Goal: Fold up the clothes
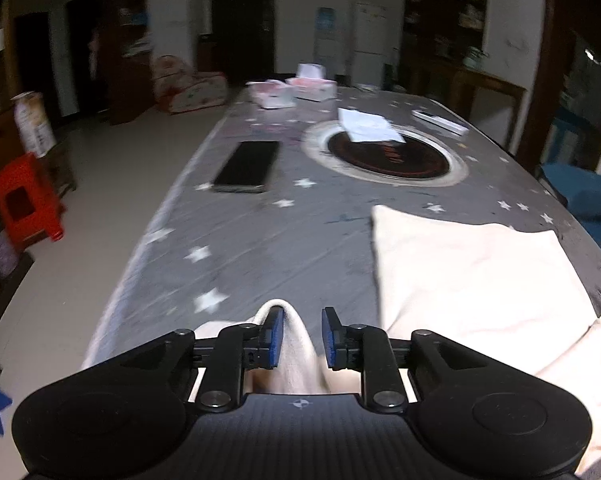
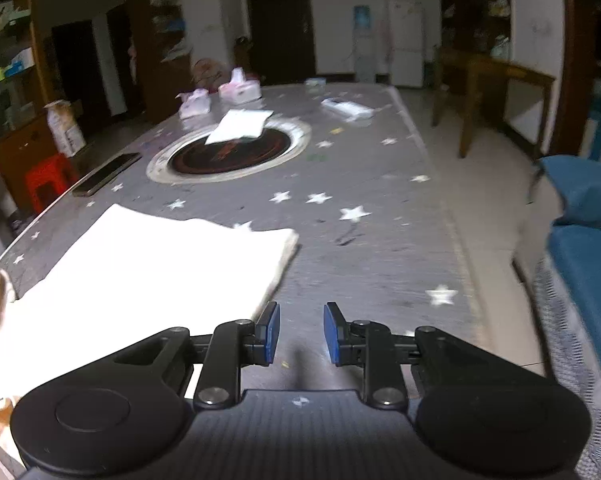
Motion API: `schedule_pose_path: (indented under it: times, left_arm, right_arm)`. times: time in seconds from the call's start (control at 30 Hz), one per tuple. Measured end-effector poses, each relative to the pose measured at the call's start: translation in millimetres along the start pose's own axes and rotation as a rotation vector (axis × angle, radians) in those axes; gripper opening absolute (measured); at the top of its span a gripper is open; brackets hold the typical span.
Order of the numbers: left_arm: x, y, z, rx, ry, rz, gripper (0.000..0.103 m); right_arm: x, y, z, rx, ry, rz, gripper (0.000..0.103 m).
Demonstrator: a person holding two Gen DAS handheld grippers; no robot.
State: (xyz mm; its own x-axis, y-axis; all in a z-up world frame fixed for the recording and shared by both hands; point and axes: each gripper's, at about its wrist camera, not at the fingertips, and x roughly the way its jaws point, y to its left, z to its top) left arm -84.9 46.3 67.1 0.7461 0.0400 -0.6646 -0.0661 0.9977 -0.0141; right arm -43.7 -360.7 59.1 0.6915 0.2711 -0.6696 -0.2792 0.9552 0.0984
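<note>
Left hand-held gripper (image 1: 300, 336) jaws apart, a fold of the cream garment (image 1: 472, 276) bunched between the pads, not pinched. Right hand-held gripper (image 2: 301, 332) jaws apart, nothing between them, the garment's edge at its 10 o'clock. Garment lies on the star-print table (image 1: 260, 240). Farther: black phone (image 1: 247, 166) at 11 o'clock, round inset burner (image 1: 388, 156), tissue packs (image 1: 292, 90).

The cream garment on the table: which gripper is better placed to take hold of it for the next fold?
Probably the left gripper: a fold of the cream garment already lies between its open jaws. The right gripper is open over bare tablecloth, beside the garment's edge.
</note>
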Motion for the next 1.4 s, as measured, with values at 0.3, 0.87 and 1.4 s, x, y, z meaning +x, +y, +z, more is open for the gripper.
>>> schedule_pose_path:
  times: [0.3,0.87,1.4]
  left_arm:
    - [35,-23,32,0.069,0.02,-0.003,0.029]
    - [-34,74,-36,-0.118,0.089,0.298,0.038]
    - [104,-63,58,0.176,0.065,-0.063,0.04]
  right_arm:
    - [43,1,21,-0.003,0.05,0.03,0.023]
    - [65,7,26,-0.038,0.071,0.05,0.029]
    - [88,8,34,-0.054,0.106,0.046,0.019]
